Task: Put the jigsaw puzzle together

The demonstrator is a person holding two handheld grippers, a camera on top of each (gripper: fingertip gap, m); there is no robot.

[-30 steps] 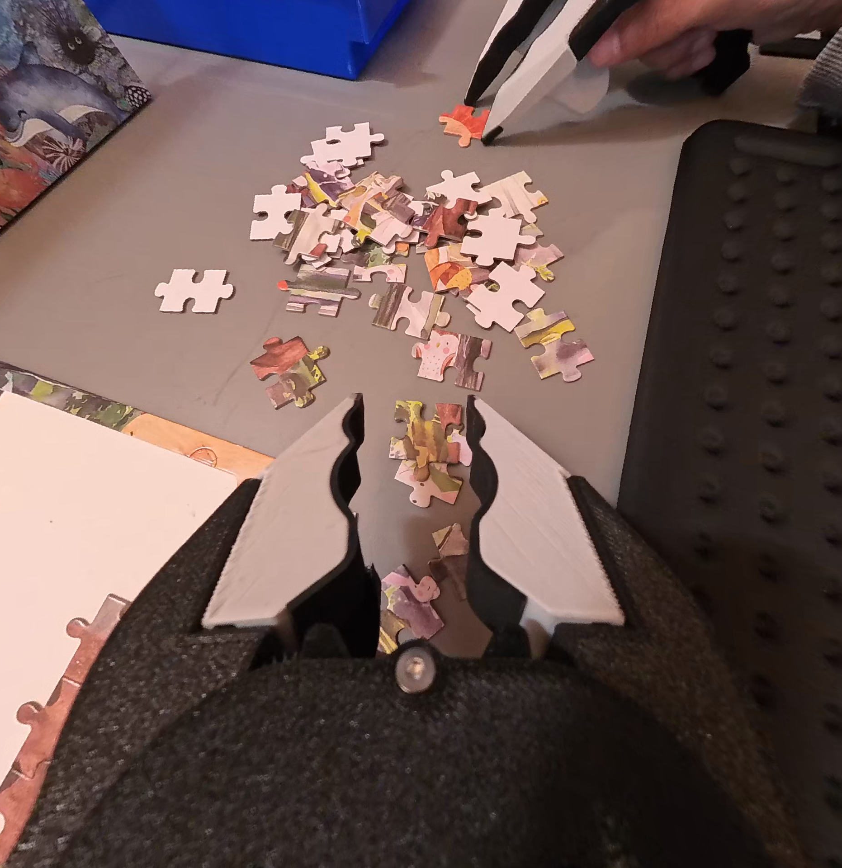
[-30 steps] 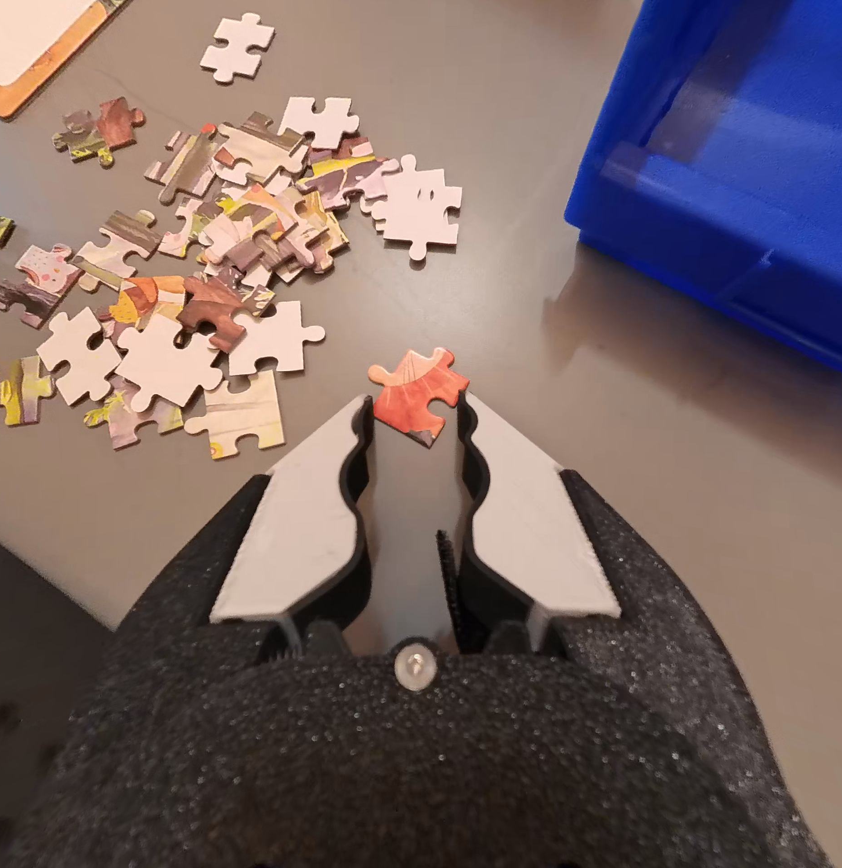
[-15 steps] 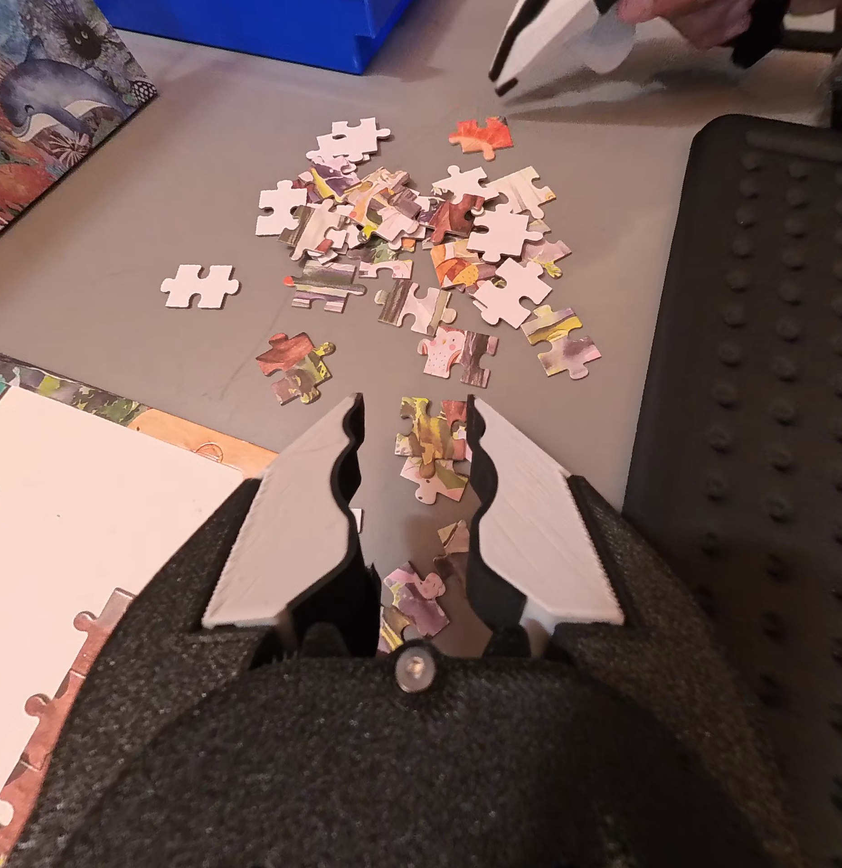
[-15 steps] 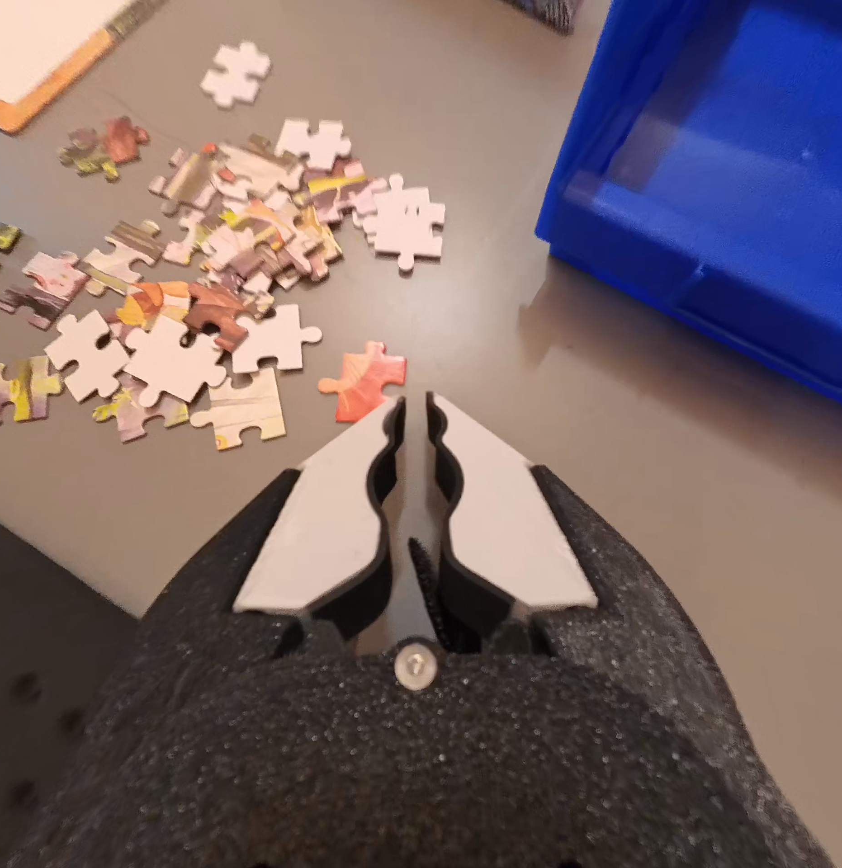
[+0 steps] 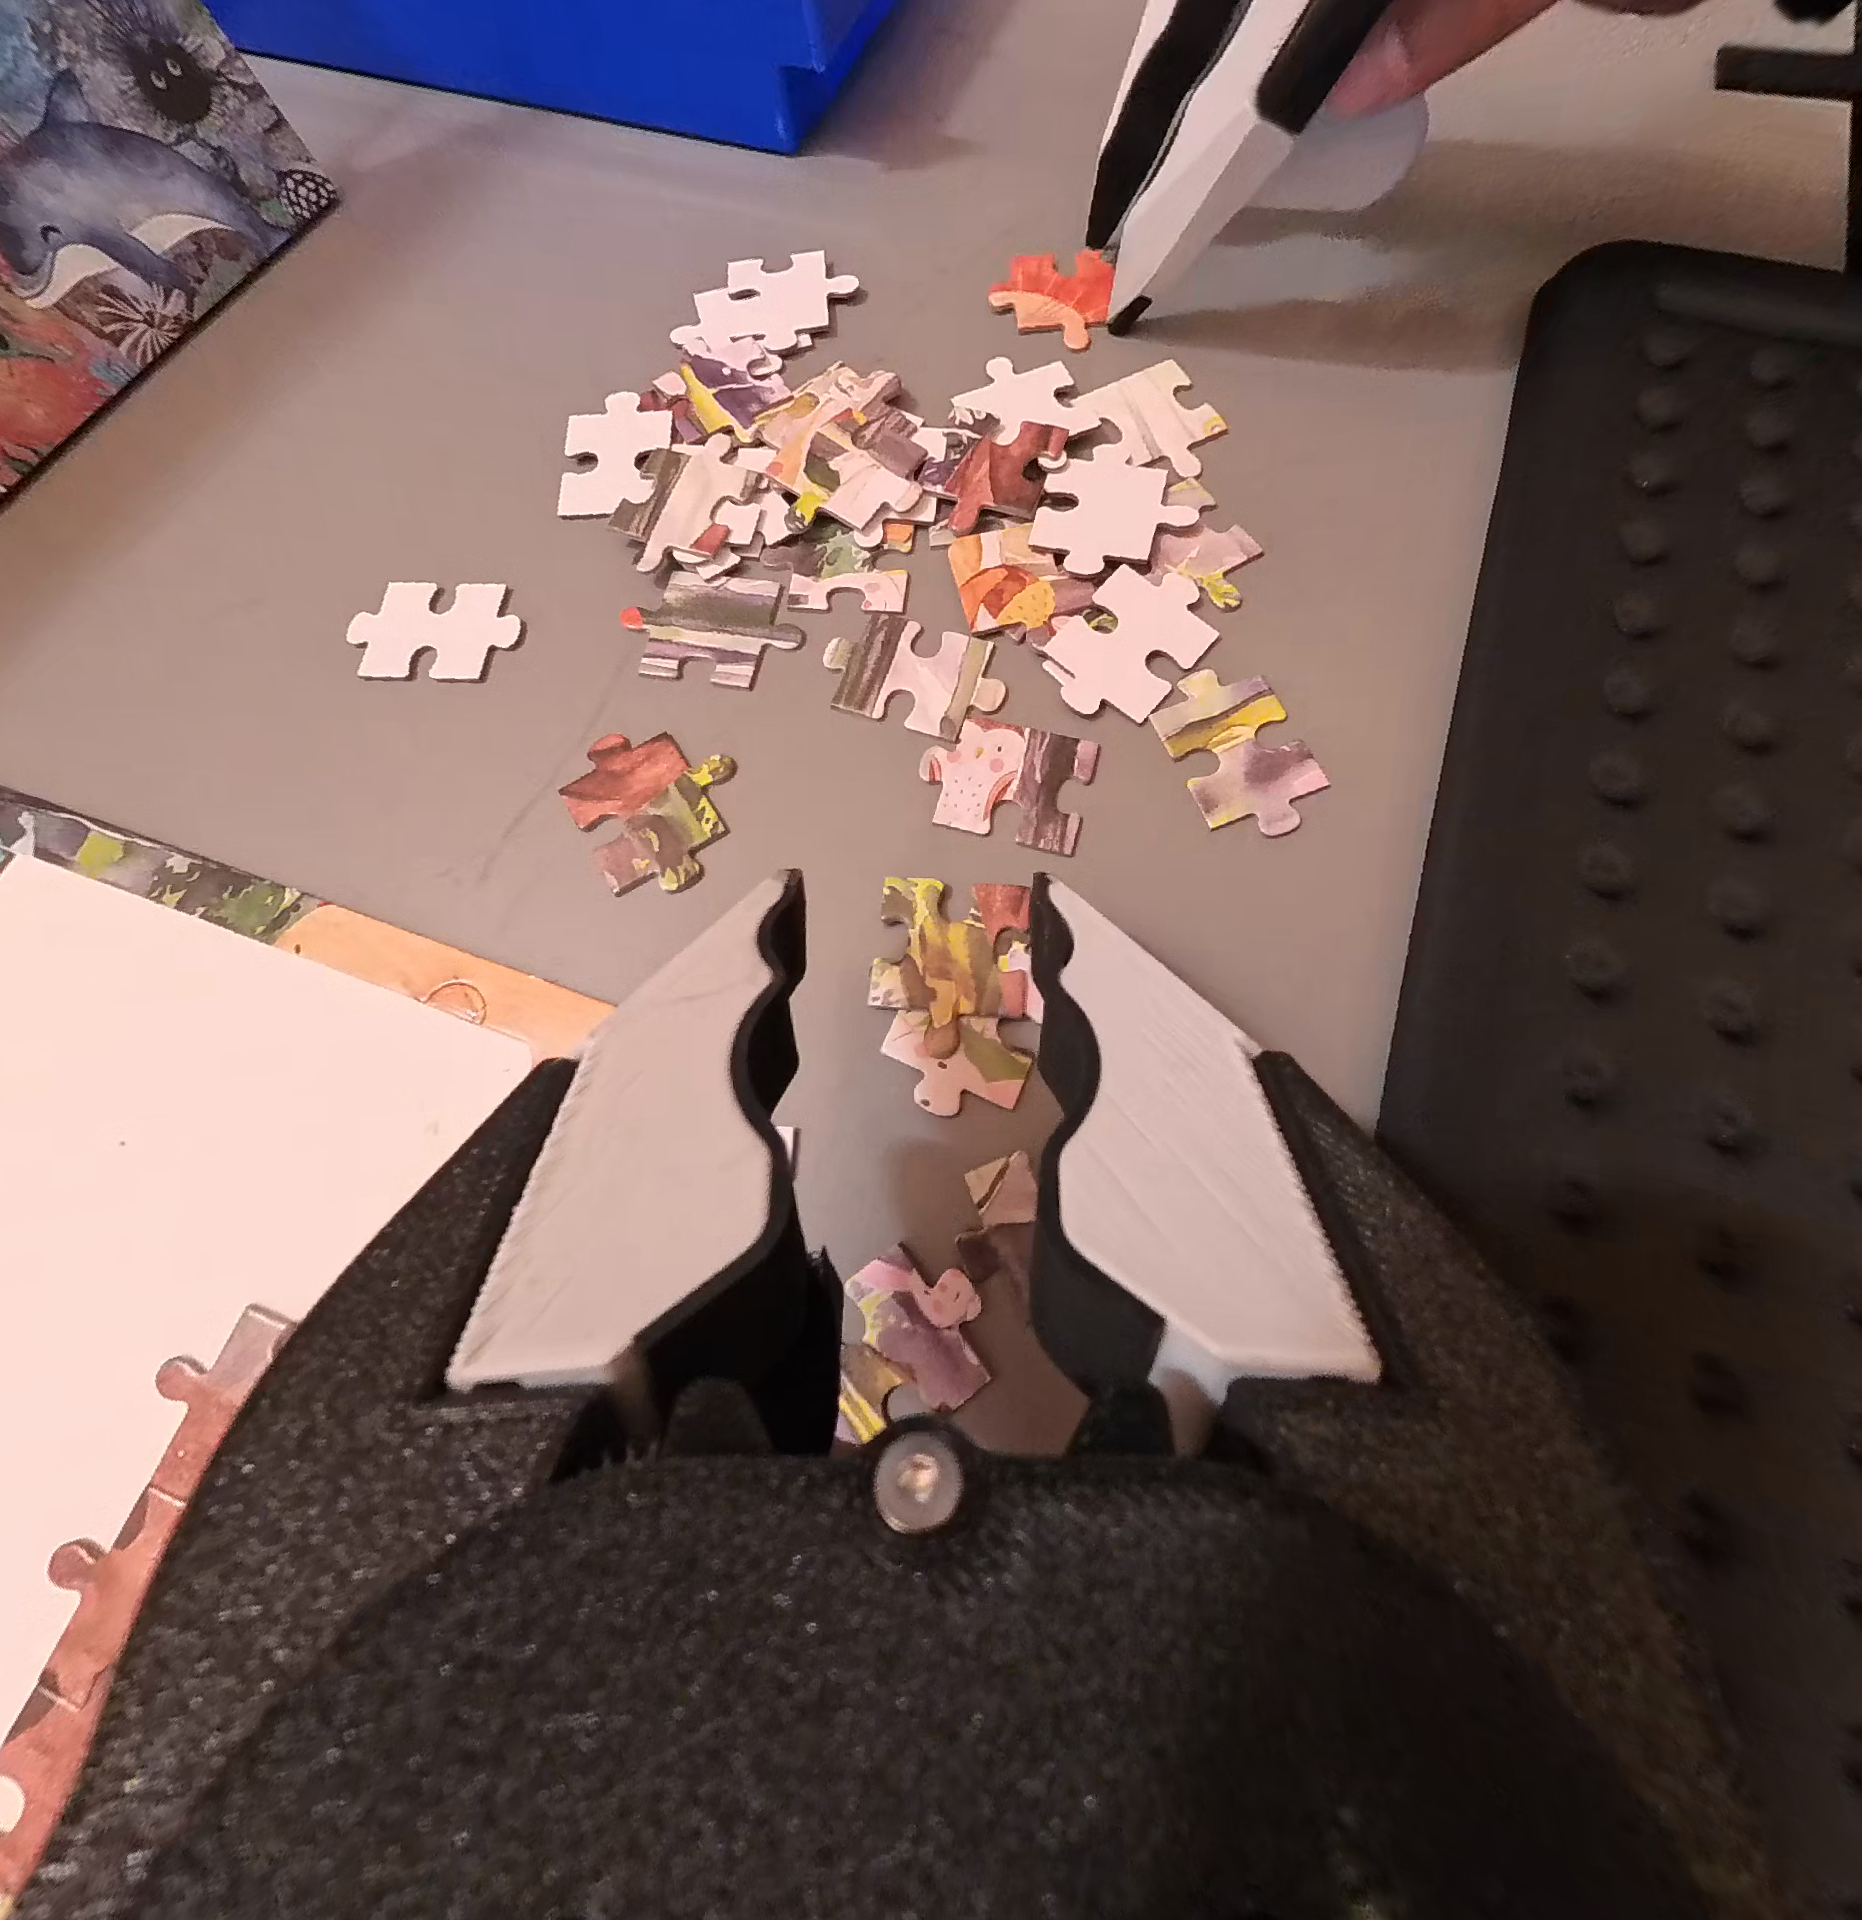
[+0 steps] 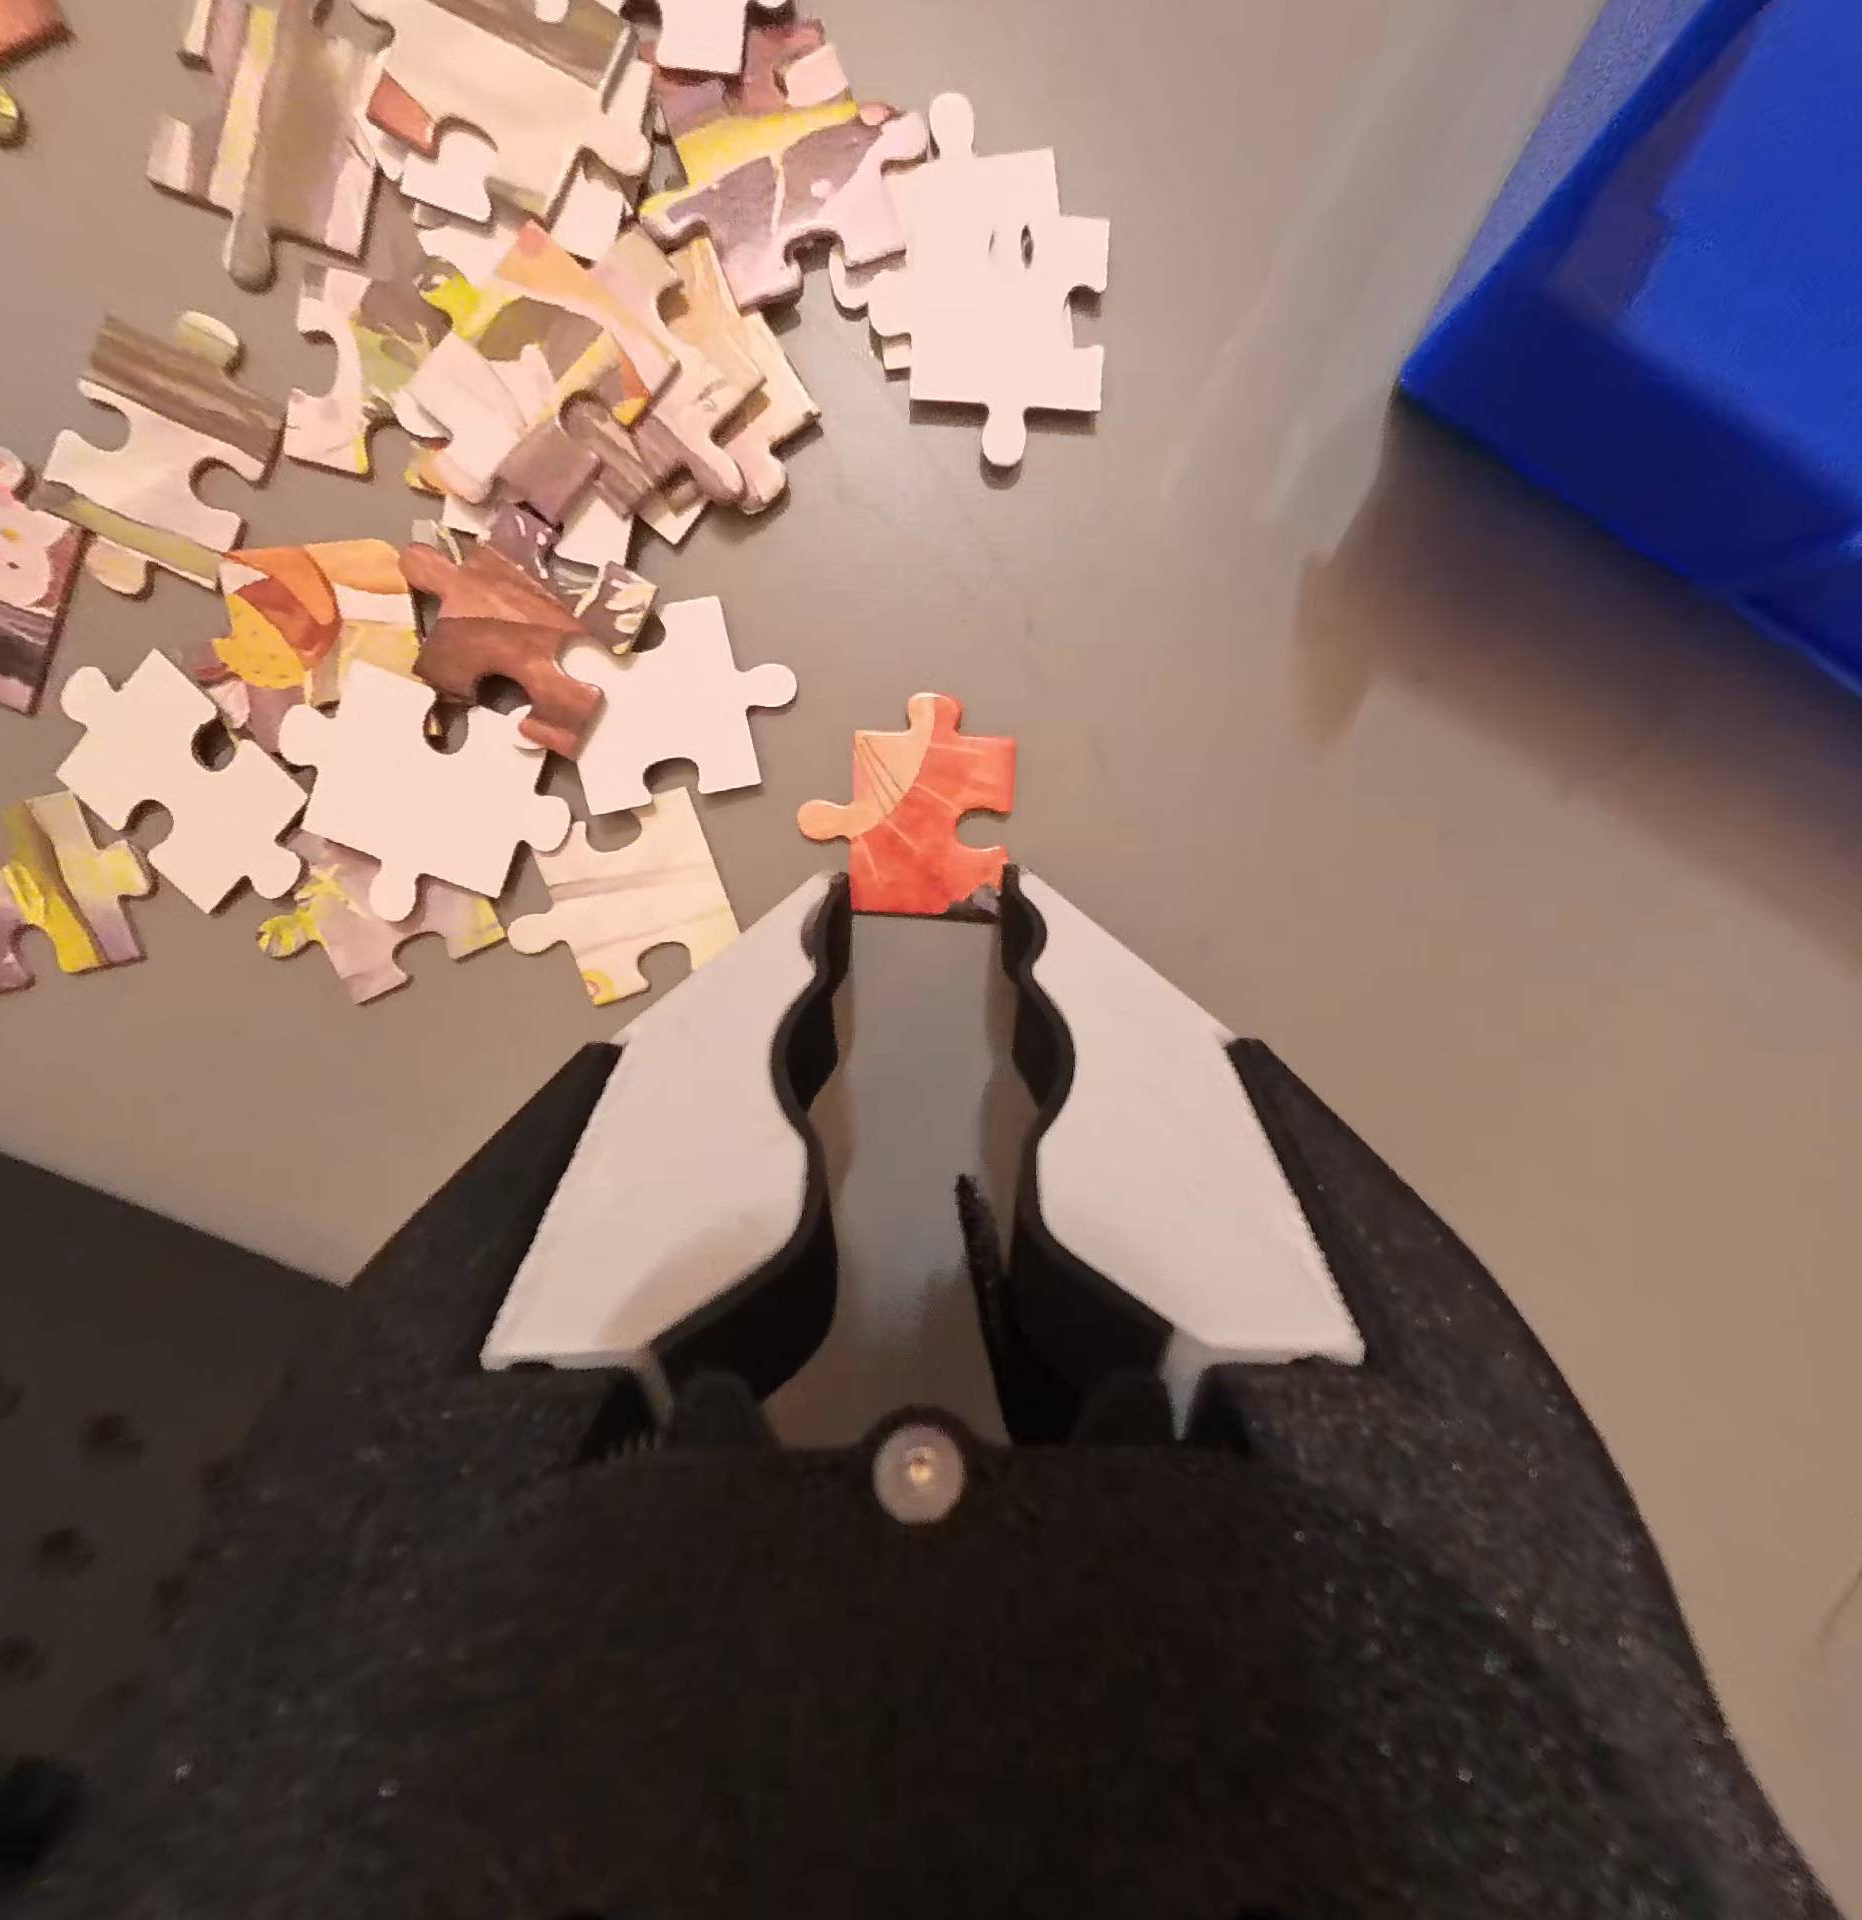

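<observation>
Left wrist view: grey table fills most of the field. Black studded mat covers the right side. Blue bin sits at the far edge; in the right wrist view the blue bin is to the upper right. Illustrated puzzle box lid lies at far left. Puzzle board with a white centre lies at lower left, with border pieces fitted along its top and left edges.

Loose pile of pieces lies mid-table, some picture-up, some white back-up, several overlapping. One white piece lies alone to the left of the pile. A brown-and-green piece lies apart, nearer the board.

Left gripper: jaws moderately apart, holding nothing. Yellow-green pieces lie flat on the table, seen between its fingers and not touched by them.

Right gripper: jaws at a narrow gap, tips down at the table, bracketing the near edge of the orange piece. The right fingertip touches the corner of the piece. Whether the left fingertip is in contact, cannot tell. The piece lies flat on the table, picture-up, just right of the pile and separate from it. In the left wrist view the right gripper stands at the far side of the pile with its tips on the right edge of the orange piece; part of a hand holding it shows at the top edge.
</observation>
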